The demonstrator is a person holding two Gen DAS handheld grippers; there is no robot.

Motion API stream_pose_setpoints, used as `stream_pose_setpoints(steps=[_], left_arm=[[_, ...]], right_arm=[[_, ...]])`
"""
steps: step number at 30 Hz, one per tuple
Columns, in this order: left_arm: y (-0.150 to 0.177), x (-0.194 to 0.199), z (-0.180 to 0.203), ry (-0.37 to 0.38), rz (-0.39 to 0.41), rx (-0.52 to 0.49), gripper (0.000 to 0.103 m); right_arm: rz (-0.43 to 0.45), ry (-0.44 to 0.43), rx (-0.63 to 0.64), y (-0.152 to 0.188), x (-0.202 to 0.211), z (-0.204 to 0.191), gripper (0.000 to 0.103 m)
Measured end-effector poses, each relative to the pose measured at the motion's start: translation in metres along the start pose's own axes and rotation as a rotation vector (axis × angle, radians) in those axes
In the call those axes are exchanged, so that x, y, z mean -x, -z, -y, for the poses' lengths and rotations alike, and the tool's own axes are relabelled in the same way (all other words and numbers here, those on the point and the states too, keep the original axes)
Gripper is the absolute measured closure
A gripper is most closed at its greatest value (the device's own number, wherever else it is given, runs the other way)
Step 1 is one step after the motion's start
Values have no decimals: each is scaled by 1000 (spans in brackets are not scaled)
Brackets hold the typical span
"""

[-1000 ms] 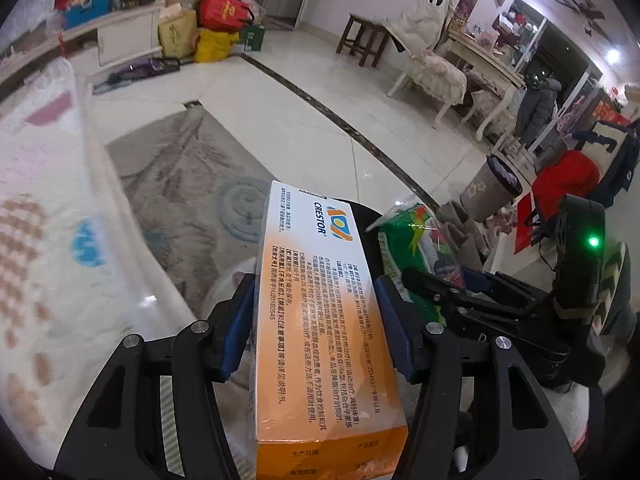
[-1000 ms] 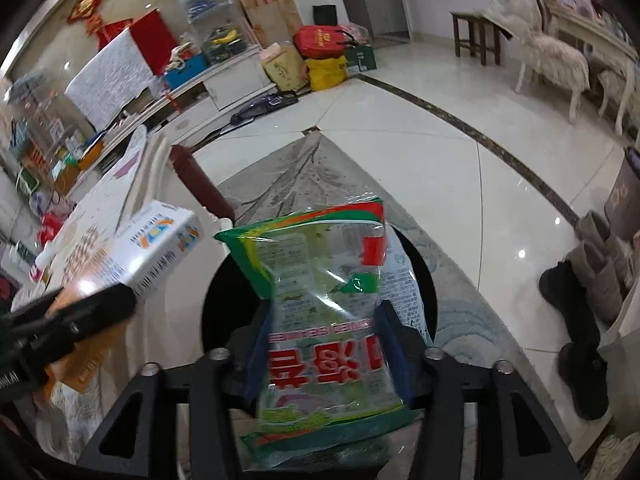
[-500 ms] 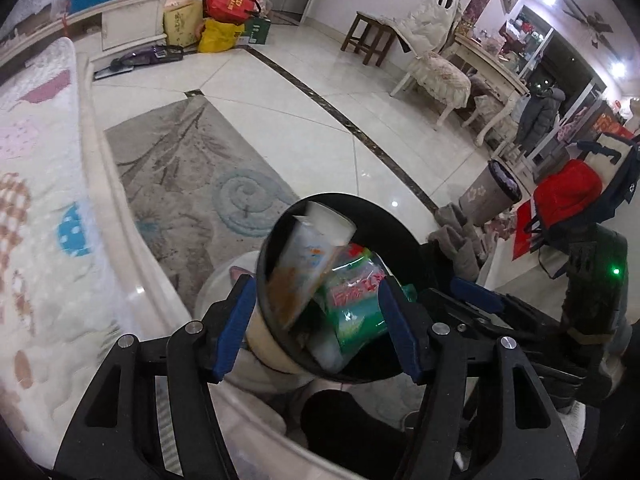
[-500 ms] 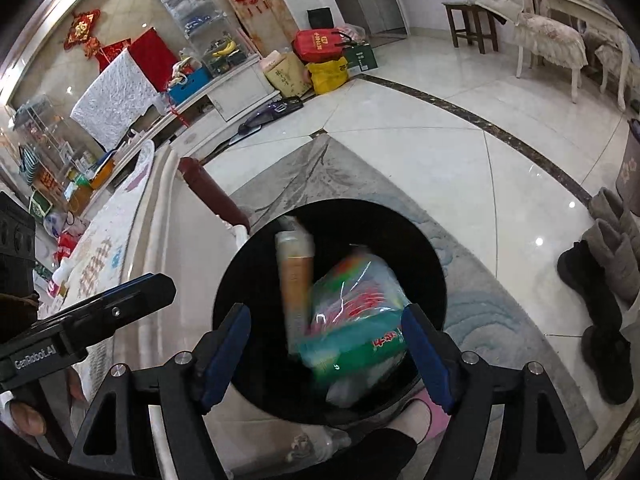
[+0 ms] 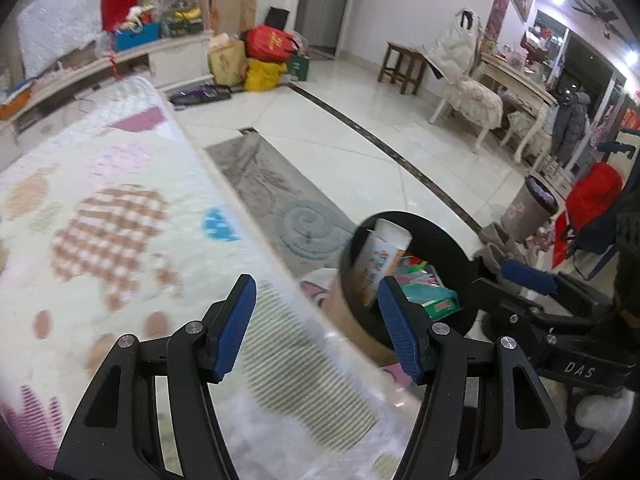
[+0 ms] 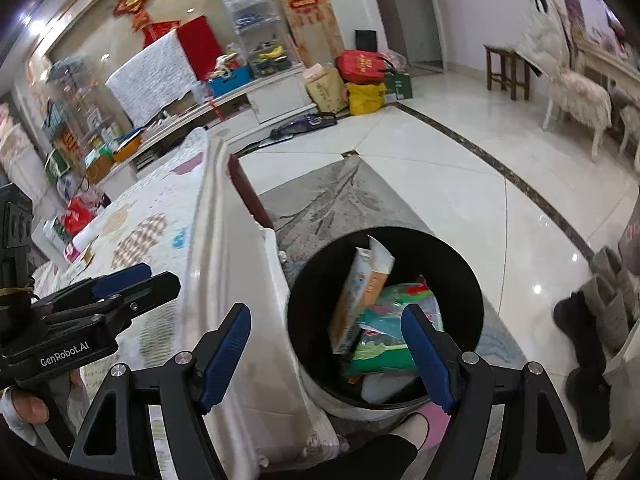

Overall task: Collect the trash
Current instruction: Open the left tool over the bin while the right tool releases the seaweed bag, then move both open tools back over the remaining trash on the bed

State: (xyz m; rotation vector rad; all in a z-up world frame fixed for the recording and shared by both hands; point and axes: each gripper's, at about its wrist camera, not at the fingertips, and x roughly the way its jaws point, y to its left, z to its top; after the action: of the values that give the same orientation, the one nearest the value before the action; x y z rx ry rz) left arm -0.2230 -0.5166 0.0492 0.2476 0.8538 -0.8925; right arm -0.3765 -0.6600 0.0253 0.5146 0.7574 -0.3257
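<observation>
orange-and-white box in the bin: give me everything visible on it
The orange-and-white box is a long, slim cardboard carton, white at the upper end with a small coloured logo, orange lower down. Its top flap looks open in the right wrist view. It stands tilted on end inside the black-lined trash bin, leaning toward the table side, its lower end against the green snack bag. Neither hand-held gripper touches it. Printed text is too blurred to read.
</observation>
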Motion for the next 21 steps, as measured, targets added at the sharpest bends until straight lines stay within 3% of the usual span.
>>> stream_pose_setpoints(steps=[10, 21], left_arm=[[18, 51, -45, -113, 71, 43, 40], [56, 99, -114, -186, 70, 180, 40]], right_arm=[[4, -70, 78, -5, 16, -63, 27], [-48, -178, 192, 4, 5, -144, 27]])
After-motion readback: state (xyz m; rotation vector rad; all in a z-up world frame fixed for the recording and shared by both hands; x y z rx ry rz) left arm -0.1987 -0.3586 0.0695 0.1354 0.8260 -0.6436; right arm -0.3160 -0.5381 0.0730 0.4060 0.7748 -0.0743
